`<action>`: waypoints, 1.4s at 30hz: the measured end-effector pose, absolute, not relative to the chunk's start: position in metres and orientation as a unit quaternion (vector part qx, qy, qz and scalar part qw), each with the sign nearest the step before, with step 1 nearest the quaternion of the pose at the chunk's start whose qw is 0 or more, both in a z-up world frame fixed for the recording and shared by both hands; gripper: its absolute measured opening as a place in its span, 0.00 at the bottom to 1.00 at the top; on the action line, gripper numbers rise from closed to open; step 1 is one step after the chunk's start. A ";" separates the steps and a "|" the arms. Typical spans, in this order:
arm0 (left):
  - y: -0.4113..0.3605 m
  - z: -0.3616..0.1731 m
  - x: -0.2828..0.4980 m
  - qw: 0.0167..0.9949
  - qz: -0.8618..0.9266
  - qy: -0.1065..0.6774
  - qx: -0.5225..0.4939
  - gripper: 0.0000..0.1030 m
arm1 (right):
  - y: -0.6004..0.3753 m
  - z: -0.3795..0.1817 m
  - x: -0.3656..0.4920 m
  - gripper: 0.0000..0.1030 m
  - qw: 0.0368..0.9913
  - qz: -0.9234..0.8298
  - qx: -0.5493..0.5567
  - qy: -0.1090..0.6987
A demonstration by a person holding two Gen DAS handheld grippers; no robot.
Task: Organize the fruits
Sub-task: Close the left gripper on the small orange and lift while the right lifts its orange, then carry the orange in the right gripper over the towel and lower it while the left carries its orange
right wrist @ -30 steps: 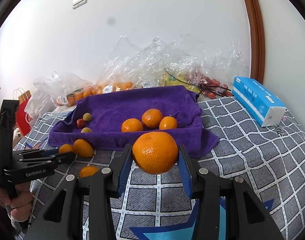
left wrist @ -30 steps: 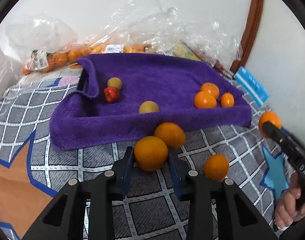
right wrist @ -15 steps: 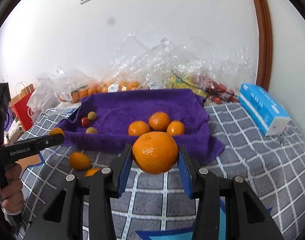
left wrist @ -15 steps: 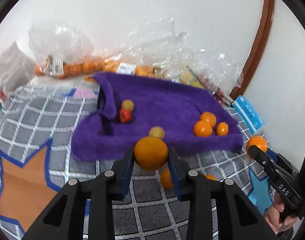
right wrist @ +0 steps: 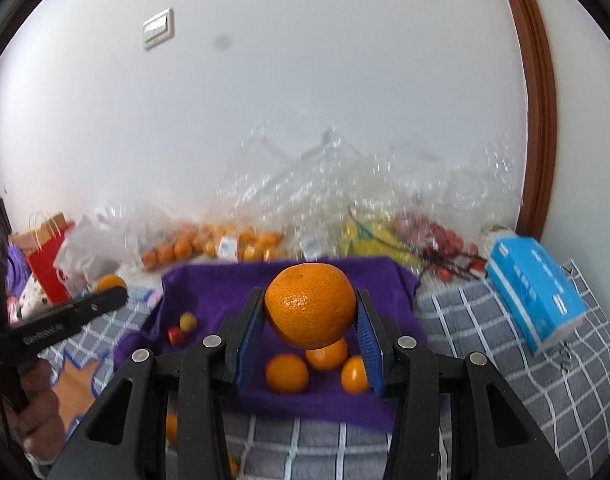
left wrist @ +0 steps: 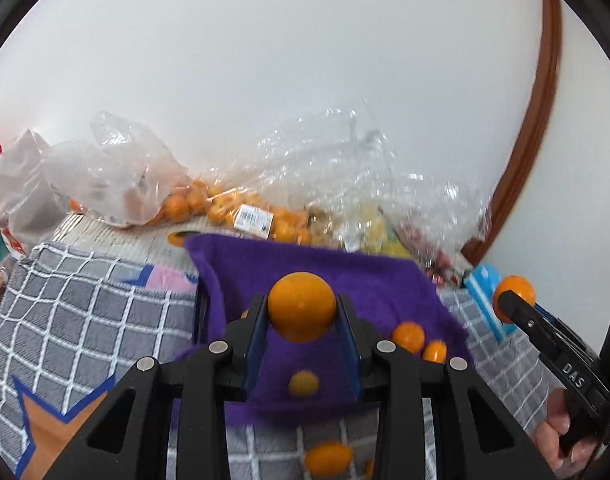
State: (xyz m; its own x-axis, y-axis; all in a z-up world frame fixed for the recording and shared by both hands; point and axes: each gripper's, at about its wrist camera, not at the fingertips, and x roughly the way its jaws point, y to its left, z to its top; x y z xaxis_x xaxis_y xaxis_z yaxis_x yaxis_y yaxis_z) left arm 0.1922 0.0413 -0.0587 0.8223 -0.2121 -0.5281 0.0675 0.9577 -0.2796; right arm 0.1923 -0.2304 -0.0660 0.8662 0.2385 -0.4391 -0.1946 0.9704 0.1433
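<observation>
Both oranges (left wrist: 302, 306) (right wrist: 309, 305) higher — purple cloth (right wrist: 209, 300) below

I've got a smooth orange (left wrist: 302, 306) clamped in my left gripper (left wrist: 302, 312) and a bigger dimpled mandarin (right wrist: 309, 305) in my right gripper (right wrist: 309, 312), both held above the purple towel (right wrist: 209, 296). Three oranges (right wrist: 287, 373) sit clustered near-right on the towel; small red and yellow fruits (right wrist: 183, 328) lie left.

Both wrist cams look fwd along tongs, close; share purple towel (left wrist: 369, 280) (right wrist: 209, 292).
</observation>
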 end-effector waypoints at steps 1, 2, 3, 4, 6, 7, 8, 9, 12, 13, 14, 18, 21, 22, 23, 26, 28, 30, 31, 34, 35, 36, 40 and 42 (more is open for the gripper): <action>0.041 -0.058 0.196 0.947 -0.072 0.286 -0.128 0.31 | -0.229 -0.061 0.197 0.43 0.966 0.113 0.049 0.229; 0.040 -0.057 0.201 0.948 -0.068 0.283 -0.127 0.31 | -0.227 -0.058 0.200 0.43 0.967 0.114 0.049 0.225; 0.039 -0.058 0.207 0.950 -0.062 0.281 -0.124 0.31 | -0.225 -0.055 0.204 0.43 0.967 0.114 0.047 0.221; 0.038 -0.059 0.211 0.951 -0.058 0.279 -0.123 0.31 | -0.222 -0.052 0.209 0.43 0.968 0.115 0.044 0.218; 0.037 -0.063 0.219 0.952 -0.049 0.278 -0.122 0.31 | -0.216 -0.051 0.218 0.43 0.969 0.116 0.041 0.214; 0.038 -0.067 0.222 0.951 -0.048 0.278 -0.124 0.31 | -0.214 -0.053 0.221 0.43 0.969 0.117 0.040 0.213; 0.040 -0.072 0.226 0.950 -0.047 0.280 -0.127 0.31 | -0.211 -0.057 0.225 0.43 0.969 0.119 0.040 0.213; 0.042 -0.077 0.228 0.949 -0.047 0.283 -0.129 0.31 | -0.209 -0.062 0.227 0.43 0.968 0.120 0.041 0.215; 0.051 -0.095 0.233 0.945 -0.045 0.294 -0.137 0.31 | -0.210 -0.085 0.238 0.43 0.960 0.137 0.046 0.239; 0.054 -0.098 0.234 0.944 -0.045 0.295 -0.142 0.31 | -0.210 -0.093 0.242 0.43 0.957 0.139 0.042 0.251; 0.058 -0.102 0.235 0.943 -0.045 0.294 -0.149 0.31 | -0.211 -0.097 0.243 0.43 0.957 0.137 0.039 0.254; 0.065 -0.114 0.240 0.939 -0.050 0.293 -0.169 0.31 | -0.221 -0.107 0.249 0.43 0.959 0.117 0.037 0.255; 0.068 -0.123 0.243 0.935 -0.055 0.298 -0.182 0.31 | -0.230 -0.116 0.254 0.43 0.958 0.113 0.050 0.259; 0.068 -0.125 0.244 0.934 -0.056 0.300 -0.186 0.31 | -0.231 -0.120 0.256 0.43 0.957 0.109 0.049 0.263; 0.068 -0.126 0.244 0.933 -0.056 0.301 -0.188 0.31 | -0.231 -0.123 0.257 0.43 0.958 0.105 0.045 0.264; 0.069 -0.128 0.245 0.936 -0.051 0.297 -0.181 0.31 | -0.229 -0.132 0.263 0.43 0.956 0.097 0.032 0.275; 0.070 -0.130 0.246 0.937 -0.048 0.299 -0.175 0.31 | -0.229 -0.139 0.267 0.43 0.952 0.099 0.033 0.286; 0.072 -0.131 0.246 0.936 -0.050 0.299 -0.179 0.31 | -0.230 -0.144 0.270 0.43 0.950 0.098 0.033 0.293; 0.072 -0.131 0.246 0.936 -0.050 0.299 -0.177 0.31 | -0.230 -0.145 0.271 0.43 0.950 0.098 0.033 0.294; 0.071 -0.134 0.249 0.936 -0.049 0.304 -0.173 0.31 | -0.232 -0.148 0.273 0.43 0.948 0.100 0.042 0.300; 0.071 -0.135 0.250 0.935 -0.051 0.305 -0.173 0.31 | -0.232 -0.149 0.273 0.43 0.947 0.100 0.043 0.301; 0.071 -0.135 0.251 0.935 -0.051 0.307 -0.172 0.31 | -0.233 -0.151 0.274 0.43 0.947 0.098 0.044 0.302; 0.069 -0.136 0.252 0.935 -0.050 0.309 -0.166 0.31 | -0.237 -0.156 0.276 0.43 0.945 0.094 0.061 0.306; 0.069 -0.137 0.253 0.934 -0.052 0.310 -0.167 0.31 | -0.237 -0.159 0.278 0.43 0.943 0.094 0.063 0.313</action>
